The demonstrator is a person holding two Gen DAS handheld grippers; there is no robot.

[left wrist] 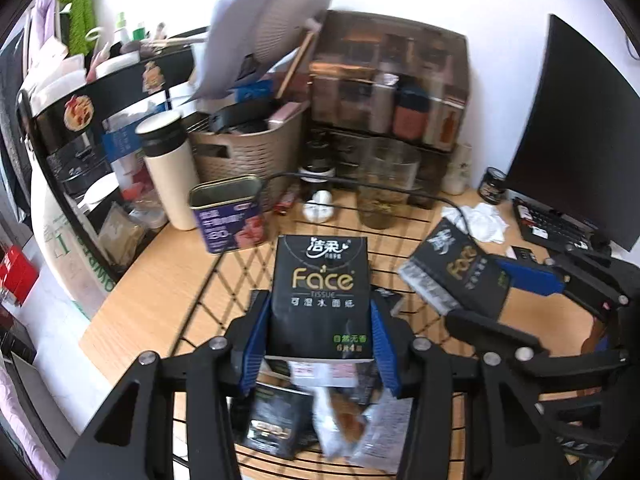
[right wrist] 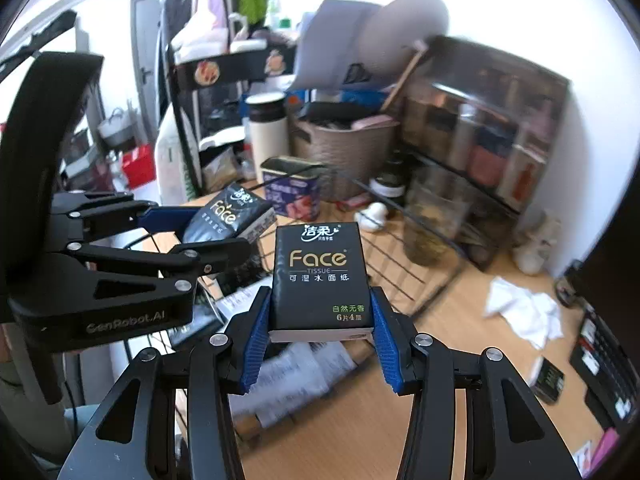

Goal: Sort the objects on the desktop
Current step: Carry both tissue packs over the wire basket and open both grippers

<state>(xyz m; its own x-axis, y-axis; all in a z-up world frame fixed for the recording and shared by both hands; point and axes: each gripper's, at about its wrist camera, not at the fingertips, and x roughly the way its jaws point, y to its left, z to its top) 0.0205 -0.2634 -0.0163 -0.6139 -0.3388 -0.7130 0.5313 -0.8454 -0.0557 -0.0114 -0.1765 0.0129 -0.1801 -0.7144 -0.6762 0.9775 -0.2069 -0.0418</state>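
Note:
My left gripper [left wrist: 320, 320] is shut on a black "Face" tissue pack [left wrist: 320, 296] and holds it above a black wire basket [left wrist: 400, 208] on the wooden desk. My right gripper [right wrist: 320, 320] is shut on a second black tissue pack [right wrist: 320, 276], held over the basket's right edge [right wrist: 420, 276]. In the left wrist view the right gripper [left wrist: 496, 296] and its pack [left wrist: 456, 268] show at the right. In the right wrist view the left gripper [right wrist: 216, 232] and its pack [right wrist: 228, 212] show at the left. Several packets [left wrist: 344, 420] lie in the basket.
A purple tin [left wrist: 228, 216], a white flask [left wrist: 168, 168], a woven bin [left wrist: 248, 148] and a glass jar [left wrist: 384, 184] stand behind the basket. A dark shelf unit [left wrist: 392, 84] backs them. Crumpled tissue [left wrist: 480, 220], a keyboard [left wrist: 556, 224] and a monitor [left wrist: 572, 132] are at the right.

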